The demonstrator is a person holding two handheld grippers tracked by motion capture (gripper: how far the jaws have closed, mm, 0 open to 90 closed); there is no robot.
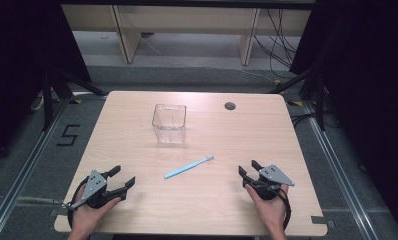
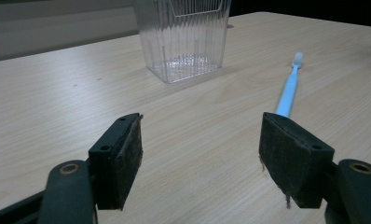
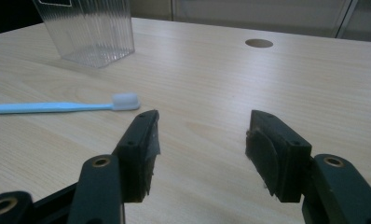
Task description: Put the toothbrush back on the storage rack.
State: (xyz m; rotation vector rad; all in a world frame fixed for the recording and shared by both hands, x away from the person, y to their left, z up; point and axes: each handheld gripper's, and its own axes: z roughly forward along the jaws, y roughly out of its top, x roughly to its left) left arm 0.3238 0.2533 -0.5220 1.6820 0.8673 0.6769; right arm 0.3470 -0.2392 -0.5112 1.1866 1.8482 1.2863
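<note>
On the tabletop (image 1: 137, 210), seen from the high view, a blue toothbrush (image 1: 188, 166) lies flat between the two grippers, its long axis slanting from the handle end at lower left to the white head at upper right. A clear cup (image 1: 169, 123) stands upright farther back, well apart from the brush. The left gripper (image 1: 122, 179) rests near the front left, fingers apart and empty; the right gripper (image 1: 246, 168) rests at the front right, fingers likewise apart and empty. The head end points toward the right gripper, the handle end toward the left; the right looks slightly nearer. Along the left gripper view, the toothbrush (image 2: 290, 86) runs away ahead, just beyond the right-hand finger (image 2: 293, 156), handle end nearest, with the cup (image 2: 183, 37) farther off to the left of it. Along the right gripper view, the toothbrush (image 3: 62, 107) lies crosswise to the left of the spread fingers (image 3: 141, 151), its head nearest them, and the cup (image 3: 88, 30) stands behind it. A likely pick would have either gripper close across the handle.
</note>
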